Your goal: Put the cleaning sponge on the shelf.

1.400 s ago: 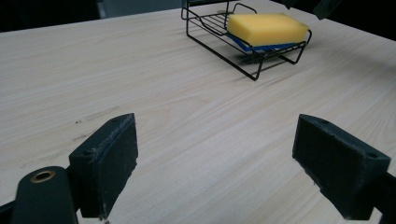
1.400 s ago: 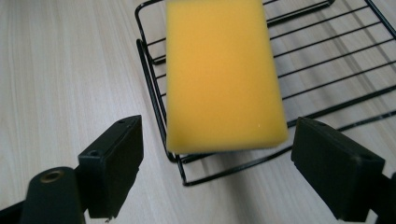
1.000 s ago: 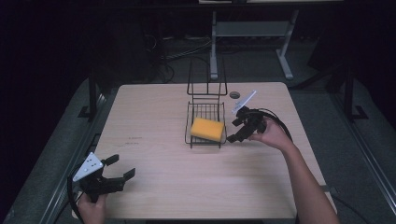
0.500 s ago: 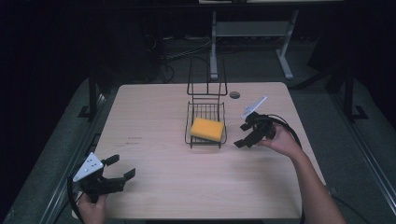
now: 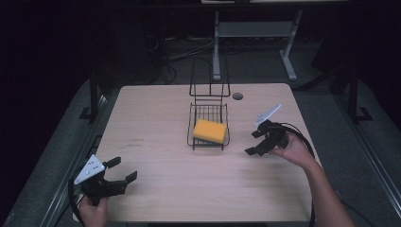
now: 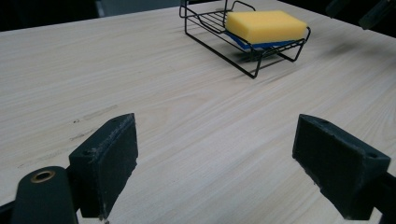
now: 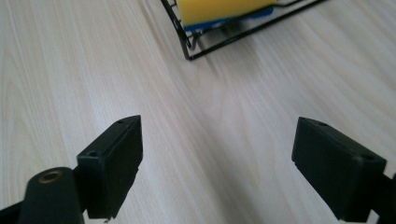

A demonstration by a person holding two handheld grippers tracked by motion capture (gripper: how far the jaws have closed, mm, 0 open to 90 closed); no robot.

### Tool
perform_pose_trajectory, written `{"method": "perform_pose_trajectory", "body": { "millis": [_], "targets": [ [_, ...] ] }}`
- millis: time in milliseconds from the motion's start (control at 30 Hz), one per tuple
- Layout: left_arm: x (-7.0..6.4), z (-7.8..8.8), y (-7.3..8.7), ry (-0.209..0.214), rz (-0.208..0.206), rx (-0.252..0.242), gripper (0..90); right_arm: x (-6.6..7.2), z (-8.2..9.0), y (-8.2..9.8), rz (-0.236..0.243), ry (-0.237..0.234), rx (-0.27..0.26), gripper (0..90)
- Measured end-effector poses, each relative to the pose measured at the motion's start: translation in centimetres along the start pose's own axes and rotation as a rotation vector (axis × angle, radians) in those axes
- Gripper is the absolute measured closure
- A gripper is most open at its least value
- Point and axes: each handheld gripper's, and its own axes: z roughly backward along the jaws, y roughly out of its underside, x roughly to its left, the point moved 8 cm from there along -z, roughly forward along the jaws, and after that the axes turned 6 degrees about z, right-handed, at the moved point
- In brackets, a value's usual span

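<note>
Sponge [image 5: 209,131], a yellow block with a blue underside, lies flat in the black wire basket [image 5: 208,117] at the middle of the pale wooden table [image 5: 156,118]; right gripper [image 5: 257,142], jaws apart, sits just beside the basket; left gripper [image 5: 122,171], jaws apart, rests well apart near the table's front corner.

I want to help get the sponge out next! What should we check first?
1. Right gripper open: ok.
2. Left gripper open: ok.
3. Both grippers empty: ok.
4. Yellow sponge lying in the wire basket, top uncovered: ok.
5. Bare table between right gripper and basket: ok.
6. Whether the sponge is stuck to the wires: cannot tell.
</note>
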Motion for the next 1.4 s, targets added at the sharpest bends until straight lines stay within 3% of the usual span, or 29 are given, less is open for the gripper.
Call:
{"method": "perform_pose_trajectory", "body": {
  "millis": [433,1400],
  "targets": [
    [-0.1,0.0,0.0,-0.001,-0.012,0.005,13.4,0.6,0.7,3.1,-0.04,0.013,0.008,16.1],
    [-0.4,-0.1,0.0,-0.001,-0.021,0.009,13.4,1.1,2.1,7.3,-0.085,0.046,0.037,16.2]
  ]
}}
